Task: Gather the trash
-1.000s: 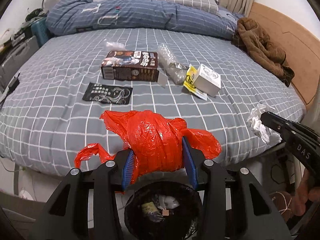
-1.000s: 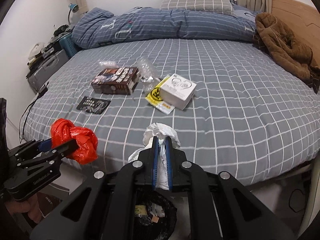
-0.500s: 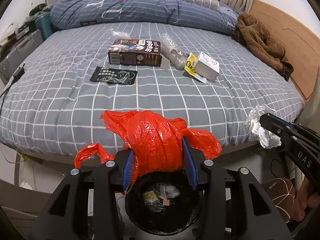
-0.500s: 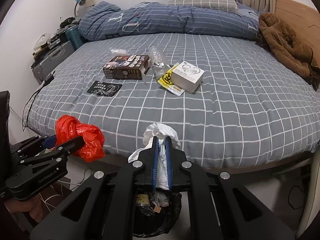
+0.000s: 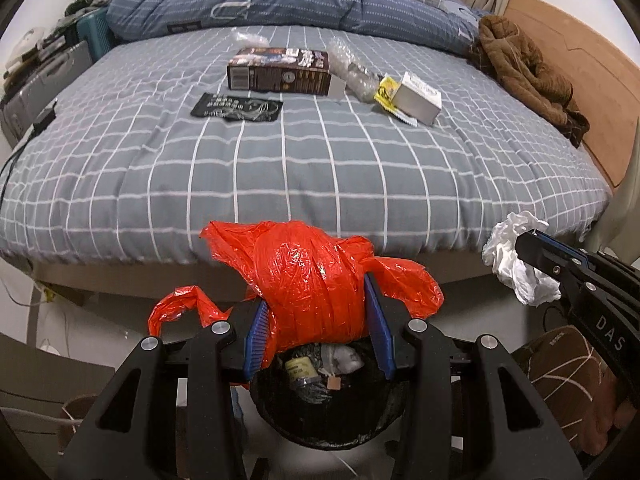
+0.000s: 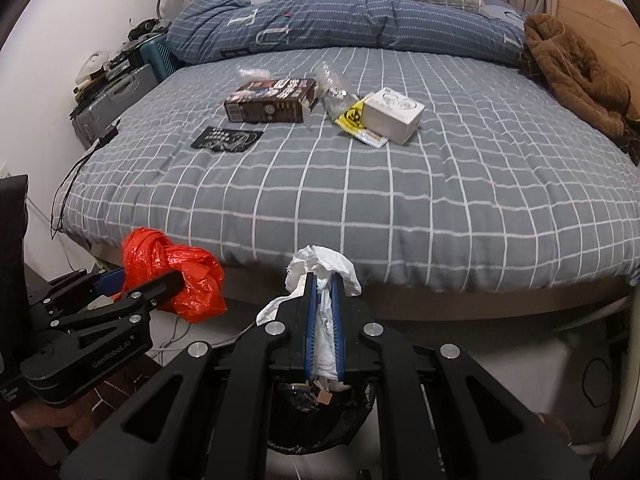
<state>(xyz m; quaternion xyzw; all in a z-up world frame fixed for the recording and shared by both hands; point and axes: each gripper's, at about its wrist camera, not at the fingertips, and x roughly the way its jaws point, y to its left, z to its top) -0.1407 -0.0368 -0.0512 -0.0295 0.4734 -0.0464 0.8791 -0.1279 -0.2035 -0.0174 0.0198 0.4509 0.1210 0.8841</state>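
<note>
- A crumpled red plastic bag sits clamped between the blue pads of the left gripper, held above a black-lined trash bin on the floor off the near edge of the bed.
- The right gripper is pressed together on a wad of white tissue, also over the bin (scraps already lie inside it).
- In the left wrist view the tissue and the right gripper show at the right; in the right wrist view the red bag and the left gripper show at the left.
- On the grey checked bed, toward its far side, lie a dark box, a black flat packet nearer the near edge, clear crinkled wrap, a yellow packet and a white box resting on it.
- A blue quilt is bunched along the bed's far edge; a brown coat lies at its right edge.
</note>
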